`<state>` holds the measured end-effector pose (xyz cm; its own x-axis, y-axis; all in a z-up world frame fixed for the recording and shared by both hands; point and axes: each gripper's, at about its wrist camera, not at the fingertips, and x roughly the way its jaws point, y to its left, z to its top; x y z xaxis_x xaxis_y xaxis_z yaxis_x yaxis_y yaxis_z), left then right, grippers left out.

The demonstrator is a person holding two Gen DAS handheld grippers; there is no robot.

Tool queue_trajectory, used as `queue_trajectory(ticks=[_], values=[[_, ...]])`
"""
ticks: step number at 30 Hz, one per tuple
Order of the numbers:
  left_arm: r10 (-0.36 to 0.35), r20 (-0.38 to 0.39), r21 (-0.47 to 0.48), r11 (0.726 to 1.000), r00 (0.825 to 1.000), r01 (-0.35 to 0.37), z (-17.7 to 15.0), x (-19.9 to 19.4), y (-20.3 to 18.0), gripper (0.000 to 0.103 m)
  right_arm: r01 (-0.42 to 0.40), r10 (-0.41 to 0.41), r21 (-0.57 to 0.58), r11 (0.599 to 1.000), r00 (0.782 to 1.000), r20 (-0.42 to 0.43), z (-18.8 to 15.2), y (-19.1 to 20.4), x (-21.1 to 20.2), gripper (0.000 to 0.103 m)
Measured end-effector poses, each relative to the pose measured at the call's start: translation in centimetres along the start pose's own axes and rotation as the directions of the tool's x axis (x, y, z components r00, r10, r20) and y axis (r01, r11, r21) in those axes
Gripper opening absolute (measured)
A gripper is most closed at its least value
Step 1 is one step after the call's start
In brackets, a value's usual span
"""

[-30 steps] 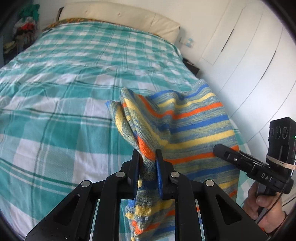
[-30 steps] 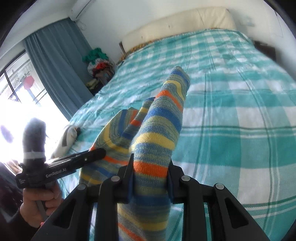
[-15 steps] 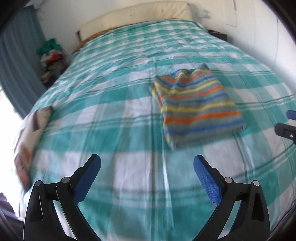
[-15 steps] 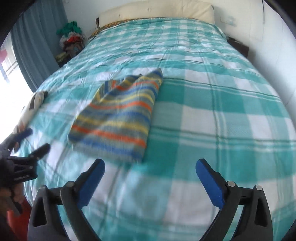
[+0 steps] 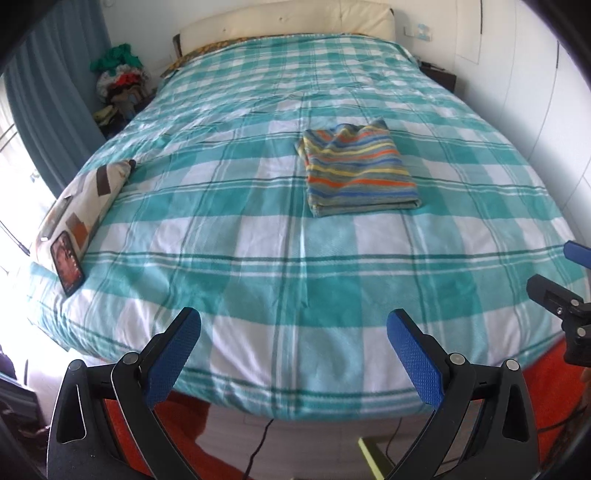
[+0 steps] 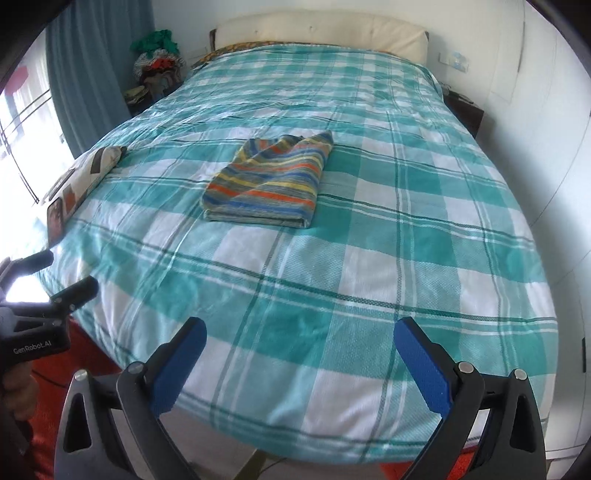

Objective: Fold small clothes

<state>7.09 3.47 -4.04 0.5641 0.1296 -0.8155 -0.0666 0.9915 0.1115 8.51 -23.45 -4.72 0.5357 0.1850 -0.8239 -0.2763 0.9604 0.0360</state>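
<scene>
I see the striped top [image 5: 360,173] folded flat on the bed [image 5: 258,258]; my left tongs [image 5: 293,354] and right tongs [image 6: 299,360] gape empty, nothing left unfolded in view

Bed [image 5: 258,266], teal checked cover — folded striped garment [image 5: 360,171] mid-bed; patterned pillow [image 5: 83,199], phone [image 5: 66,264] at edge

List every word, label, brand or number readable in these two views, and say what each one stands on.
"GenRobot.AI": white lettering on the black body of the left gripper, at the left edge of the right wrist view.
Phone on the patterned pillow: its screen shows a picture, but any text is too small to read.
Wall plate beside the headboard: a mark too blurred to read.
Nothing else readable, including on the striped folded garment.
</scene>
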Motion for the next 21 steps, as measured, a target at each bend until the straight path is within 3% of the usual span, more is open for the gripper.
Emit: queue_trajectory(ticks=[11,21], values=[[-0.021,-0.034,-0.002,1.0,0.999,0.021,-1.9,-3.6,0.0,0.102,-0.044,0.043,-0.02,0.999,0.998,-0.046,-1.6,1.4,-4.5,0.101],[-0.023,0.02,0.003,1.0,1.0,0.023,-1.5,-6.4,-0.3,0.102,0.007,-0.005,-0.05,0.999,1.0,0.028,0.0,2.8,-8.3,0.101]])
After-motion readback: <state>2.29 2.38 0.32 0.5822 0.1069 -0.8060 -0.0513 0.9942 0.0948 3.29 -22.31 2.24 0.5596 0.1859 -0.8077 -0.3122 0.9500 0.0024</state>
